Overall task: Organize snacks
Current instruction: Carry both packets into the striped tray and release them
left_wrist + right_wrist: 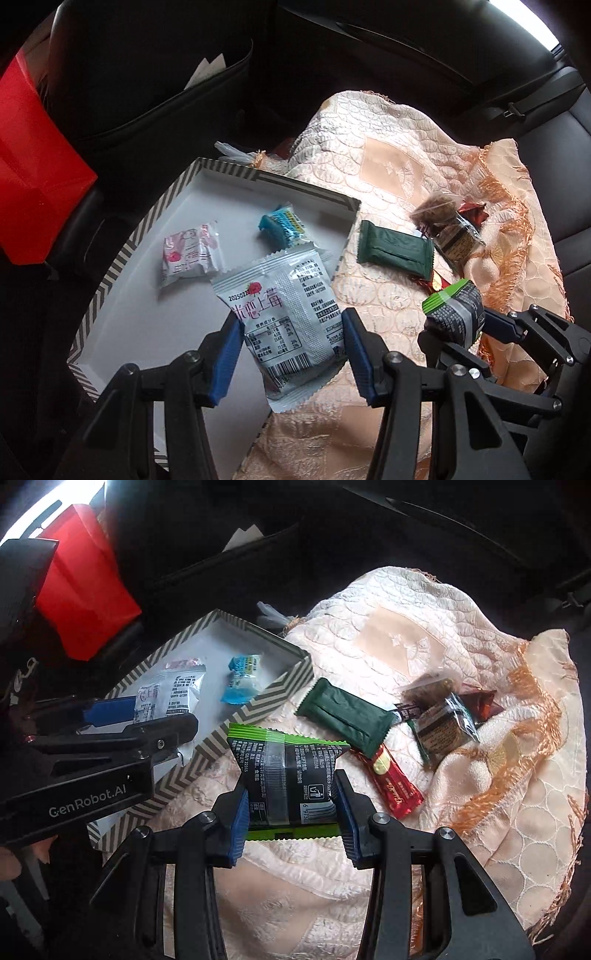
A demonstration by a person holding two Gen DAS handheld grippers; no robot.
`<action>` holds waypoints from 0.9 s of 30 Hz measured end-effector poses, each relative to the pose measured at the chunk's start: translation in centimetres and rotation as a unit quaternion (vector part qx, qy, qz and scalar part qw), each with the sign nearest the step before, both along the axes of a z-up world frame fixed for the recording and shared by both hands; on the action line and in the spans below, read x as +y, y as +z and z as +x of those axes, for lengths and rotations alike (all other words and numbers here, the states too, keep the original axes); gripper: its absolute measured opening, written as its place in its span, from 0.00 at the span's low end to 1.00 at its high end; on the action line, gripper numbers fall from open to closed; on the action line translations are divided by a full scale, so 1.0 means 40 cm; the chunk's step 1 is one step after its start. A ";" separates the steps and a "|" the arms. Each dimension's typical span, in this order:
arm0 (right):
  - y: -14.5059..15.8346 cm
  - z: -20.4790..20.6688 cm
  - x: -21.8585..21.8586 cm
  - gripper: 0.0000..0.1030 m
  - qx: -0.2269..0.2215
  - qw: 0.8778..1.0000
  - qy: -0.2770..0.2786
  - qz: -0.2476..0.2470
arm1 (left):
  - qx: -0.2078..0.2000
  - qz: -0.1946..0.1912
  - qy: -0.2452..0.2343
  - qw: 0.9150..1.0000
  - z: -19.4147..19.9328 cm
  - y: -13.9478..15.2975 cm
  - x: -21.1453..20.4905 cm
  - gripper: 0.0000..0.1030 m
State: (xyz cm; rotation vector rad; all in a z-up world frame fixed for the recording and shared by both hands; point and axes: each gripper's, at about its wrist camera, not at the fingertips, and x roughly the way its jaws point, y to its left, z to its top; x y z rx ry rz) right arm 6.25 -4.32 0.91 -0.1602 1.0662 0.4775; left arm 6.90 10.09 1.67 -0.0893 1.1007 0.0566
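A shallow box with a chevron-striped rim (118, 258) (266, 701) lies on a peach cloth. Inside it are a pink-and-white packet (190, 253) and a blue candy (282, 225) (240, 679). My left gripper (291, 354) is shut on a white strawberry snack packet (291, 317) (173, 694), held over the box's near edge. My right gripper (290, 823) is shut on a black-and-green snack packet (288, 771) (456, 314), held above the cloth. A dark green packet (395, 251) (343, 716), a red bar (395, 782) and brown wrapped snacks (443, 723) (450, 229) lie on the cloth.
The peach embroidered cloth (388, 166) (406, 627) with orange fringe covers a dark car seat. A red bag (33, 166) (85, 587) stands at the left. A black seat-back pocket (147, 92) with papers is behind the box.
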 end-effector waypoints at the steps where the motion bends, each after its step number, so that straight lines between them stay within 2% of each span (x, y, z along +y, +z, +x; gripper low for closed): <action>1: 0.003 -0.001 0.014 0.40 -0.001 1.000 0.005 -0.002 | -0.001 0.002 0.005 1.000 -0.003 0.001 0.014 0.54; 8: 0.012 -0.003 0.109 0.40 -0.004 0.999 0.036 -0.006 | 0.000 0.012 0.042 0.999 -0.013 -0.004 0.122 0.54; 15: -0.007 0.002 0.204 0.40 0.004 0.998 0.069 -0.013 | 0.011 0.026 0.079 0.996 -0.009 -0.041 0.211 0.54; 27: -0.039 0.027 0.298 0.40 0.015 0.995 0.091 -0.024 | 0.032 0.021 0.105 0.994 0.000 -0.111 0.269 0.54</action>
